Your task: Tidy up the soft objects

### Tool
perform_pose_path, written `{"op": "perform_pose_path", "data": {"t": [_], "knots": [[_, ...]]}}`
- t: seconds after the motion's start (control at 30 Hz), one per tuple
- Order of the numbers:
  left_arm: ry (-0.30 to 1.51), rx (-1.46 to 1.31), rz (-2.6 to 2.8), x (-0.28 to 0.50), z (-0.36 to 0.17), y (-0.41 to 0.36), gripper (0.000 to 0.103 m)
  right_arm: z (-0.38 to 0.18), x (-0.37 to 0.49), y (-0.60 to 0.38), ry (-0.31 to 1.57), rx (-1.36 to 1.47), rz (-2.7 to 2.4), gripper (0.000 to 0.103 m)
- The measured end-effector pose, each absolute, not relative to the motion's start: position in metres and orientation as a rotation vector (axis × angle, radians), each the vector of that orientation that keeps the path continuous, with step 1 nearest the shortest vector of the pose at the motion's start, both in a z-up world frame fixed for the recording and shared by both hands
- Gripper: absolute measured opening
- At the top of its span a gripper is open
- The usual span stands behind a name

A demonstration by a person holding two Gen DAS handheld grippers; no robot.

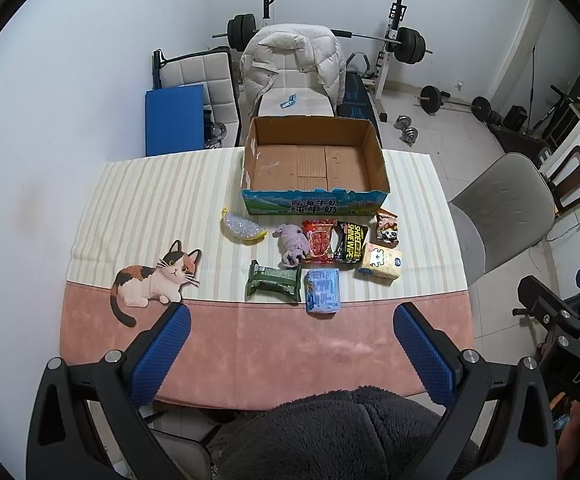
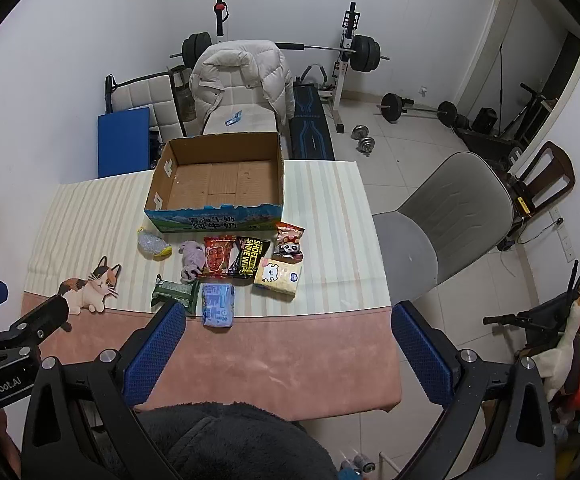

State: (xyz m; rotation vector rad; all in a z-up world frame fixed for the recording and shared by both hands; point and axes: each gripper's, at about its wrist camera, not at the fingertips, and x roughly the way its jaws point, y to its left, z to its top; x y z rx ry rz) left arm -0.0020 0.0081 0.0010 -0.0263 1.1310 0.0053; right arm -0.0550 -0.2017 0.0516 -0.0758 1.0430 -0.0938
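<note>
Nothing moved yet; cardboard box (image 1: pixel 314 160) sitting empty at the far side of the table (image 1: pixel 250 344), every soft item clustered just in front of its printed near wall.

Left to right from that box: lemon-shaped sponge (image 1: pixel 242 227) near the front-left corner; purple plush (image 1: pixel 292 246) next along; green packet (image 1: pixel 274 282) nearer than the plush; red snack pack (image 1: pixel 320 242) touching the black wipes pack (image 1: pixel 350 246); blue tissue pack (image 1: pixel 322 291) nearest of all, well forward of the box; yellow tissue pack (image 1: pixel 380 265) toward the right; panda snack bag (image 1: pixel 387 227) just off the front-right corner.

Risks from here. Red and black packs pressed together, so a wide grab likely to catch both or drag one along. Slippery wrappers liable to squirt out of a pinch. Plush limbs possibly snagging a neighbour, though hard to say at this range whether the plush actually touches the red pack. Low box wall easy to clip on the carry over, shoving the box back.

Left gripper (image 1: pixel 290 346) hovering over the pink near edge, tilted steeply down, blue pads spread wide, nothing between. Right gripper (image 2: pixel 288 344) alongside, same steep tilt, pads equally wide apart, empty, blue tissue pack closest ahead.
</note>
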Motion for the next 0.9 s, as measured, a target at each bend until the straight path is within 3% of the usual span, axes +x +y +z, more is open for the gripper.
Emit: {"op": "perform_pose_path", "data": {"t": [0.9], "knots": [[1.109, -0.040, 0.009, 0.001, 0.009, 0.006, 0.103, 0.060, -0.050, -0.203, 1.026, -0.069, -0.089, 0.103]]}}
